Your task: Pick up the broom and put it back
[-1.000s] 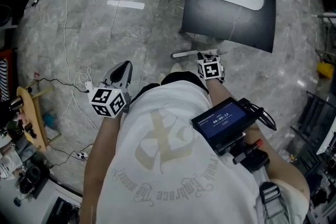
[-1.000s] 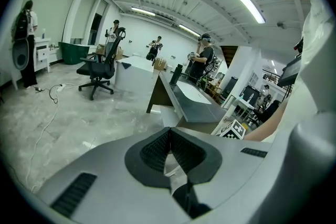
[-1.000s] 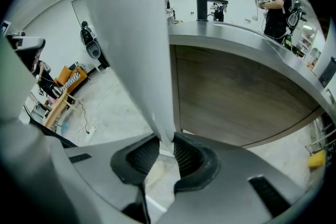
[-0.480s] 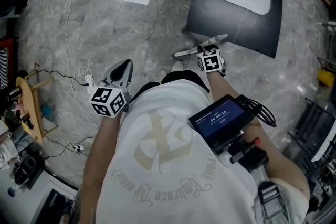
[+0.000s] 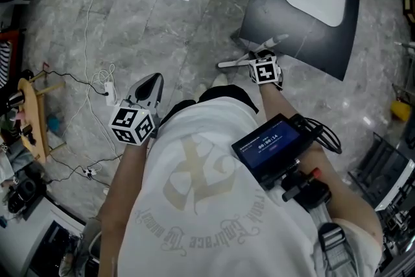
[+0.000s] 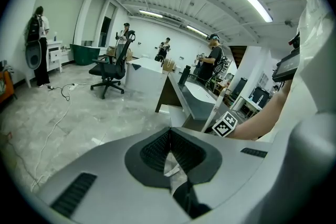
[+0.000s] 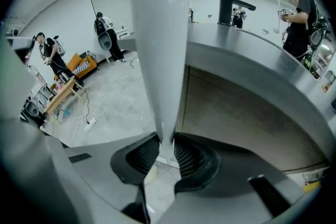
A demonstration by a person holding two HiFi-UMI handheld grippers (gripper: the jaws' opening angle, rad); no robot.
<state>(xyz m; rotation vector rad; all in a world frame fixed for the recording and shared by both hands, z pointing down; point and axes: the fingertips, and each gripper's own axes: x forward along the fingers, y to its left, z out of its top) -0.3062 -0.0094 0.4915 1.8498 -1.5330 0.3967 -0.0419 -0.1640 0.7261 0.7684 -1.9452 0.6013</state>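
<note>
White broom handle [image 7: 157, 50] in jaws of the right gripper [image 7: 167, 155]

In the head view the right tongs [image 7: 167, 156] are hidden under their cube [image 5: 264, 70]. The broom [image 5: 230, 63] shows there only as 1 short white length; its head is out of sight. In the right gripper view its handle [image 7: 157, 34] runs off the top edge. The table [image 5: 285, 29] is cut by the head view's top edge.

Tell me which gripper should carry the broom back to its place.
Right. The right gripper is shut on the broom handle, close to the dark counter. The left gripper is shut on nothing and sits at the body's other side, away from the broom.
</note>
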